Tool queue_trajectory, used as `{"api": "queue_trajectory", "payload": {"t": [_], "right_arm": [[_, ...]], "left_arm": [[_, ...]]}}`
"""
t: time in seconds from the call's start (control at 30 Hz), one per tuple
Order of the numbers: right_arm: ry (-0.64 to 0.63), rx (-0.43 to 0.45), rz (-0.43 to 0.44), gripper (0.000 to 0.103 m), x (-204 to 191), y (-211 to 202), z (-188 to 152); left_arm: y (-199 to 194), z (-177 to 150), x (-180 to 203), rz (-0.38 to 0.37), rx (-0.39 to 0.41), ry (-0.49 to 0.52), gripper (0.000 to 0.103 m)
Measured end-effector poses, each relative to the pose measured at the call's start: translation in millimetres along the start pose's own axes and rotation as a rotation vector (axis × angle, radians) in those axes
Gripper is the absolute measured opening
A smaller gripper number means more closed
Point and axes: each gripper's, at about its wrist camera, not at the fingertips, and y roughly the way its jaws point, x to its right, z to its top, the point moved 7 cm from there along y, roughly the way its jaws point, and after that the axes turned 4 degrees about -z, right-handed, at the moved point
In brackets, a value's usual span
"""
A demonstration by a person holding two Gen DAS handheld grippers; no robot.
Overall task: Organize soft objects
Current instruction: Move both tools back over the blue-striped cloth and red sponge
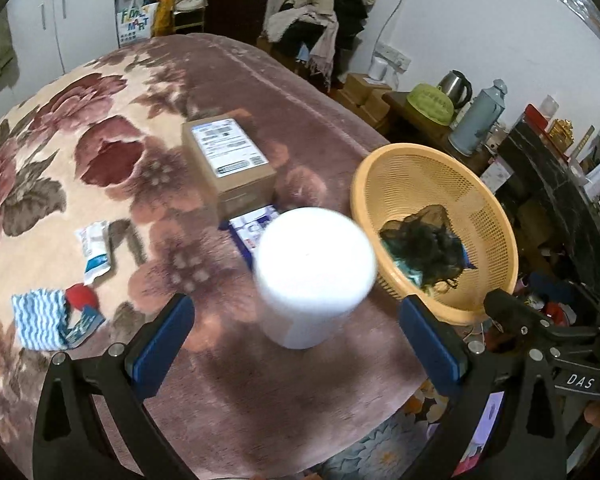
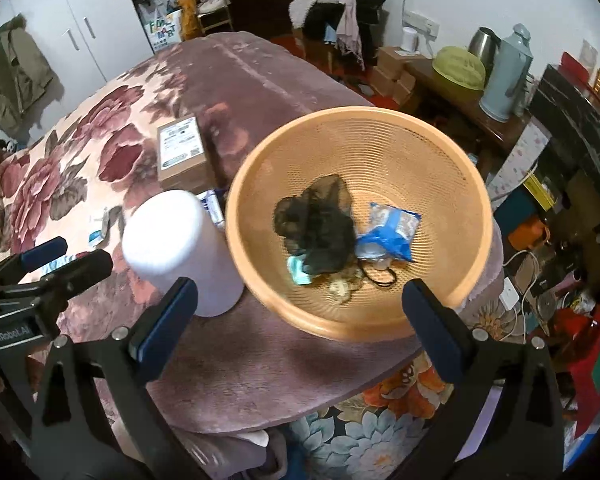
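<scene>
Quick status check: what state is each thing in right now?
Left gripper: open, empty.
Right gripper: open, empty.
Basket: upright, partly filled.
White roll: standing upright beside basket.
Box: closed.
Striped cloth: lying on blanket, not yet binned.

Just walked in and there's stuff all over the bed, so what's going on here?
A person is sorting soft things into the orange basket with two handheld grippers. Both the left gripper and right gripper are open and empty. The basket holds a dark mesh bundle and a blue packet. A white roll, striped cloth and red ball remain on the blanket.
</scene>
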Motion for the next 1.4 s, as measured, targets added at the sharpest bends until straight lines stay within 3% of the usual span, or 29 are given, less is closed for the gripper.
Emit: {"api": "queue_trajectory", "payload": {"t": [1.4], "right_arm": [[-0.321,-0.030,0.079,0.103,-218,20,-17]], "left_arm": [[-49,-54,-220,0.118,0.030,-0.254,0.102]]}}
